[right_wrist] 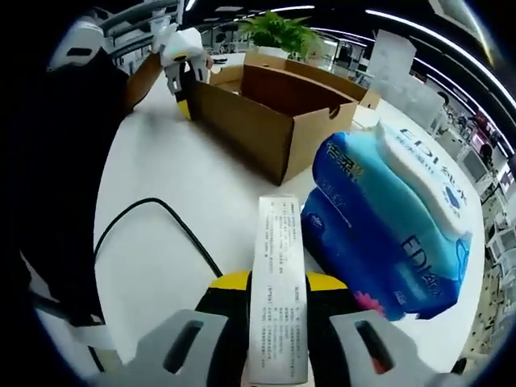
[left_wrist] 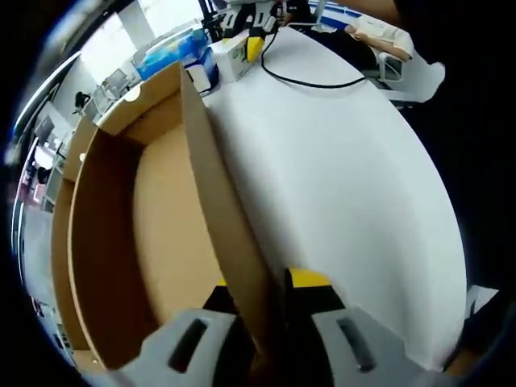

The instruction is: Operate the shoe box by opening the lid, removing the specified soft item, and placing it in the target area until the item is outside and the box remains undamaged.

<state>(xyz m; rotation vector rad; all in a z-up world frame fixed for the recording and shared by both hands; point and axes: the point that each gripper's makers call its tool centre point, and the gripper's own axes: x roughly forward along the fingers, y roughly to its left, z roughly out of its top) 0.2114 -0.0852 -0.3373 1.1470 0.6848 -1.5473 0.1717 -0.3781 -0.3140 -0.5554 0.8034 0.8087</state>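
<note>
The open brown cardboard shoe box point(right_wrist: 266, 109) stands on the white counter point(right_wrist: 173, 181), its lid already off or folded back, and in the left gripper view its tan interior point(left_wrist: 173, 234) looks bare. The left hand-held gripper point(left_wrist: 270, 343) is closed on the thin cardboard side wall point(left_wrist: 218, 185) of the box, one jaw inside and one outside, steadying it; in the right gripper view this same left hand-held gripper point(right_wrist: 184, 56) shows at the far corner of the box. The right hand-held gripper point(right_wrist: 274, 347) is closed on a slim white printed carton point(right_wrist: 278, 282), held out over the counter well clear of the box. Just beside it, on its right, lies a soft blue plastic pack of tissues point(right_wrist: 387, 226) with a white and blue pack of wipes point(right_wrist: 423, 181) resting on top; these are probably the soft goods taken out, though whether the carton is the named item I cannot tell. A black cable point(right_wrist: 173, 222) curves across the counter near the held carton. The step in hand seems to be the placing: the next move calls for lowering the carton onto bare counter beside the blue pack, clear of the cable, then opening the jaws, while the left grip stays gentle enough not to crease the box wall.
</note>
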